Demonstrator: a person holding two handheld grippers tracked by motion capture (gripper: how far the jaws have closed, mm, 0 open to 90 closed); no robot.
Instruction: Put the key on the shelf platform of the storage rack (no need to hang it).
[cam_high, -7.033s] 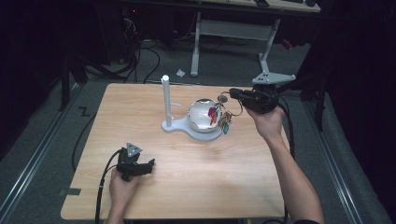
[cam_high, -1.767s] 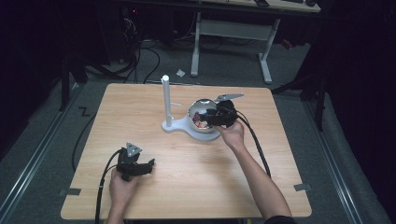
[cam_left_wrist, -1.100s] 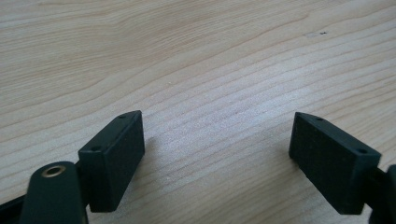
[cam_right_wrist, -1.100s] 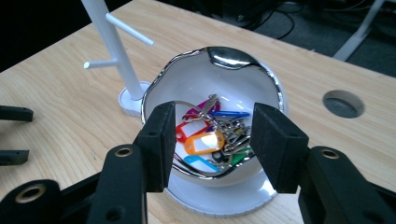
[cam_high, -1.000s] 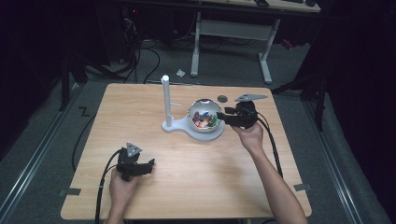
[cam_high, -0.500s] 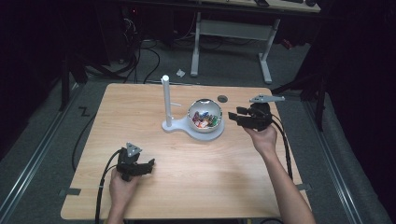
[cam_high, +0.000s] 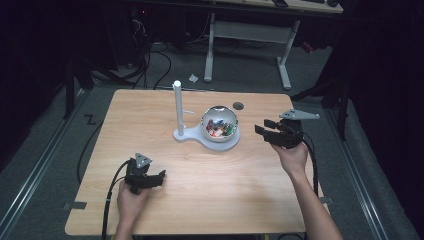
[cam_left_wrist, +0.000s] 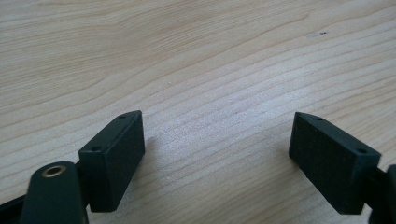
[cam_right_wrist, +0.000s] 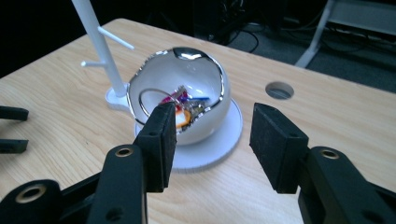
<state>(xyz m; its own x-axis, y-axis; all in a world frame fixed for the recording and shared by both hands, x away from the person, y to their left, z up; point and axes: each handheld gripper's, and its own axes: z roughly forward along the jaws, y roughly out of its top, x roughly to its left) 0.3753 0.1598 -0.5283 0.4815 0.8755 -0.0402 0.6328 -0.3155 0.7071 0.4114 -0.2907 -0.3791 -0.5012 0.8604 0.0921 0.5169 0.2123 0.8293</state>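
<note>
A shiny white bowl (cam_high: 220, 125) with small colourful items inside sits on the round plate of a white stand (cam_high: 177, 102) at the middle of the table. My right gripper (cam_high: 263, 126) hovers just right of the bowl, pointing at it, open and empty. In the right gripper view the bowl (cam_right_wrist: 187, 109) lies beyond the open right gripper (cam_right_wrist: 212, 121), apart from the pads. My left gripper (cam_high: 161, 176) rests at the front left of the table, far from the bowl. In the left gripper view this gripper (cam_left_wrist: 217, 126) stands open over bare wood.
The wooden table (cam_high: 150, 120) has a round cable hole (cam_high: 238, 106) behind the bowl. The stand's thin pole (cam_right_wrist: 100, 46) carries short side pegs. Dark floor, cables and a white desk frame (cam_high: 247, 32) lie beyond the far edge.
My right gripper, which was over the bowl, has drawn back to the right and slightly up with its jaws empty. The left gripper has stayed put.
</note>
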